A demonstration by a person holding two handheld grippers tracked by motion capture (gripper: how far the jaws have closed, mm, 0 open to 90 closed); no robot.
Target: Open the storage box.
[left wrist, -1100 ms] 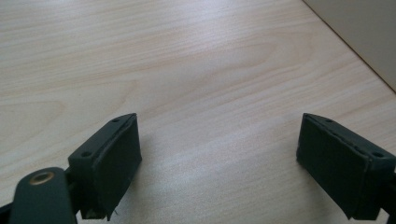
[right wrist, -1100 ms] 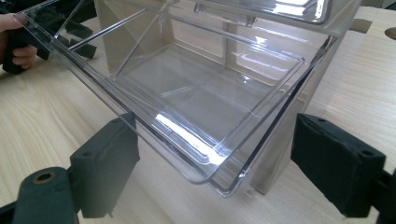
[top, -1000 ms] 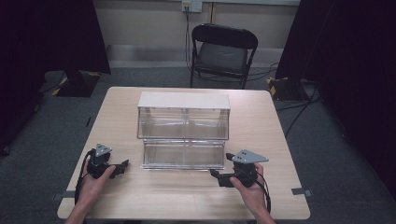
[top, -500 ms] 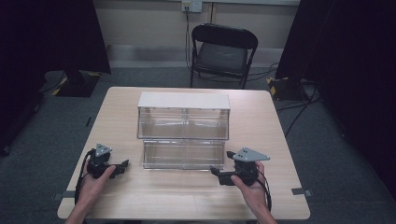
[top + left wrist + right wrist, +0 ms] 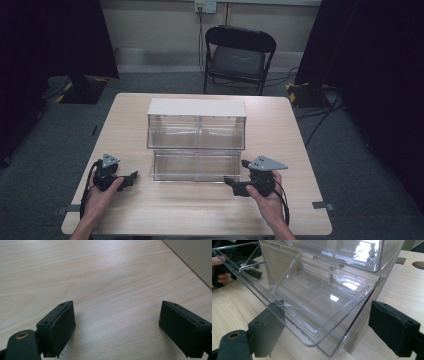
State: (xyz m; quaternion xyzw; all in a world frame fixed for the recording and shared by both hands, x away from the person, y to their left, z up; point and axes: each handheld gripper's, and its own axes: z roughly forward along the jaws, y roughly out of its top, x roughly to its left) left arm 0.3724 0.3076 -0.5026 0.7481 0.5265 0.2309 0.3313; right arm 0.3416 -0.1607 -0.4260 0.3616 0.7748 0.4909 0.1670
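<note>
nothing has shifted since the earlier frame. left gripper [image 5: 131,178] rests on pale wood-grain table [image 5: 175,210], jaws spread. clear glossy plastic bin [image 5: 196,165] sits centre, tilted open. right gripper [image 5: 231,184] beside it, jaws spread.

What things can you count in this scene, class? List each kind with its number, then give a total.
Clear plastic tilt-out bin unit: 1
Handheld tools: 2, the left tool and the right tool
Wooden table: 1
Black folding chair: 1
Total: 5
</note>
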